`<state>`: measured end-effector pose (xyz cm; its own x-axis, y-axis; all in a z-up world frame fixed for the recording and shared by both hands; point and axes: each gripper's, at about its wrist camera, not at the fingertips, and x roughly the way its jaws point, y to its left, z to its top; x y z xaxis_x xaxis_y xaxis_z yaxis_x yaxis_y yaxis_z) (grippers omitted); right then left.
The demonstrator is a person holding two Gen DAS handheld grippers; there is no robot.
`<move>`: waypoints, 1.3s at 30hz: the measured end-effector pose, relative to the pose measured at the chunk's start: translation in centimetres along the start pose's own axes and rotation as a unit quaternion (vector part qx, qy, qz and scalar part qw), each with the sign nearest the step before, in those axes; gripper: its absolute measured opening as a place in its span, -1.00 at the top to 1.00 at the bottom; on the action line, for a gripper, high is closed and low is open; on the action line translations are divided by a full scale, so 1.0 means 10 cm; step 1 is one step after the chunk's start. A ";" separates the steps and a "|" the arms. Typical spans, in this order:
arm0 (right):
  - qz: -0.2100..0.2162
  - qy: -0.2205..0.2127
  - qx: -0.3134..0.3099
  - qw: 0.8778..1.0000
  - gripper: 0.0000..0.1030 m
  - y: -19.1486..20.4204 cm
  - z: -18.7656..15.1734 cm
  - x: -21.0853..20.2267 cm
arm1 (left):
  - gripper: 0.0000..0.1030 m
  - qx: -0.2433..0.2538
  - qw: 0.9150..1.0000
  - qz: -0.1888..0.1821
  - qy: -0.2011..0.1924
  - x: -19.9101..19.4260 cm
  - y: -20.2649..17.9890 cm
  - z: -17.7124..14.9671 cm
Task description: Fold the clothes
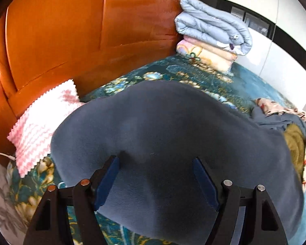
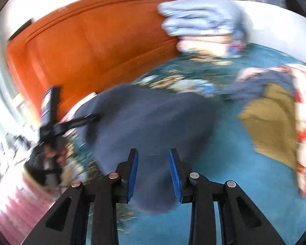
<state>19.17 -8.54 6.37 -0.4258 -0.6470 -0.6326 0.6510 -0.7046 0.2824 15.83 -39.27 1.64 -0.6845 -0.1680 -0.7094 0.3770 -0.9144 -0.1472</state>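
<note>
An orange wooden headboard (image 1: 71, 30) is standing at the far side of the bed, whose teal floral bedspread (image 1: 173, 71) is lying spread out. At the far right, a folded pale blue quilt (image 1: 212, 24) is sitting on a folded cream blanket (image 1: 206, 55). A pink and white zigzag pillow (image 1: 38, 124) is leaning at the left near the headboard.

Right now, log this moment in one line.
left gripper: open over navy garment | right gripper: open, empty | bedspread | unfolded pile
</note>
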 end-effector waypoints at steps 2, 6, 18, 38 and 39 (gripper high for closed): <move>0.016 0.020 -0.014 1.000 0.38 0.08 -0.03 0.19 | -0.52 0.010 1.000 0.002 0.008 0.02 -0.05 0.00; 0.024 0.059 -0.009 0.998 0.38 0.06 -0.10 0.51 | -0.56 0.007 1.000 -0.002 0.022 0.13 -0.04 -0.03; 0.060 0.051 0.042 0.996 0.36 -0.13 -0.15 0.31 | -0.66 0.006 0.999 0.040 -0.010 -0.15 -0.33 -0.22; -0.005 0.036 -0.041 0.998 -0.63 -0.63 -0.84 0.17 | -1.00 -0.063 0.981 0.182 -0.039 -0.41 -1.45 -1.75; -0.015 0.035 -0.046 0.998 -0.63 -0.64 -0.86 0.19 | -1.00 -0.061 0.978 0.198 -0.031 -0.36 -1.47 -1.76</move>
<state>19.55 -2.73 -2.85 -0.4037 -0.6015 -0.6894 0.6953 -0.6915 0.1962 23.72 -18.72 -5.73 -0.5047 -0.5263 -0.6843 0.6899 -0.7224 0.0469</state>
